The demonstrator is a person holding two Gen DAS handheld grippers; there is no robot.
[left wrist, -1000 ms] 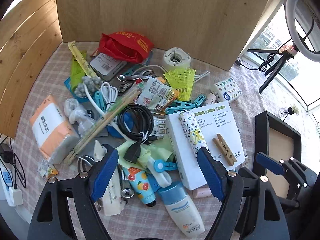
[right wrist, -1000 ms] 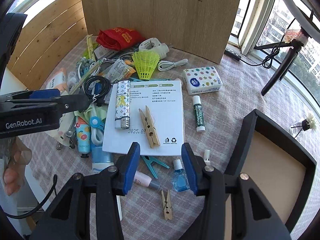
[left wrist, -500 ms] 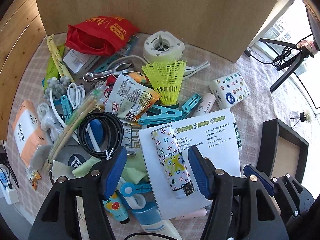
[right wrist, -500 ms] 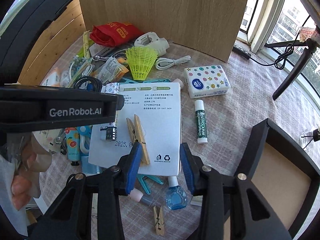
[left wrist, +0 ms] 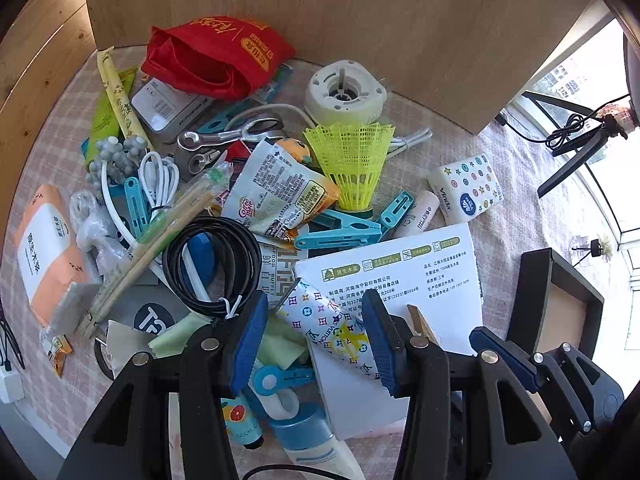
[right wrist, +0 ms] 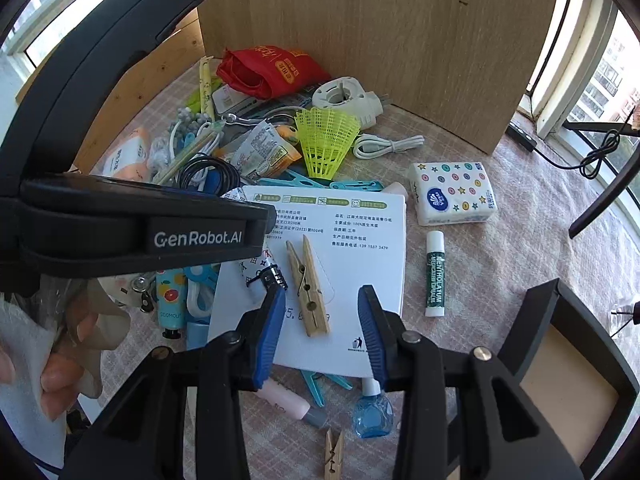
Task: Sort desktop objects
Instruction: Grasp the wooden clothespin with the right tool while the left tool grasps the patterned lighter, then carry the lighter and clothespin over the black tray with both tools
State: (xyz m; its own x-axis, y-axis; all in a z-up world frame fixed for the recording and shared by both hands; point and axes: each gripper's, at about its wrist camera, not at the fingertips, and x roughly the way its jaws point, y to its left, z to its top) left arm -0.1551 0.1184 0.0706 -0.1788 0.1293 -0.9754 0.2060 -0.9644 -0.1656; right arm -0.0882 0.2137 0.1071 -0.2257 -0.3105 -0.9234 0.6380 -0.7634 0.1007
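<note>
Checked tablecloth runs up to a wood backboard at the far side; black-framed tray sits near right. Clutter pile fills the left and far part: red bag, yellow shuttlecock w/ skirt up, coiled black cable.

White flat box lies mid-scene, printed label end far. On it, two task items. Patterned tube, white w/ monogram print: long axis runs diagonal, far-left to near-right in the left wrist view, lying on the box's left edge. Left gripper has its blue pads either side of the tube, jaws medium-wide; can't tell if the pads touch it.

Wooden clothespin lies flat on the box center, long axis near-to-far, tilted slightly, split legs pointing far. Right gripper hovers over its near end, jaws fairly wide, nothing held.

Right of the box: tissue pack, then green lip balm, axis near-far, on the cloth. Near edge: blue bottle, second wooden pin.
</note>
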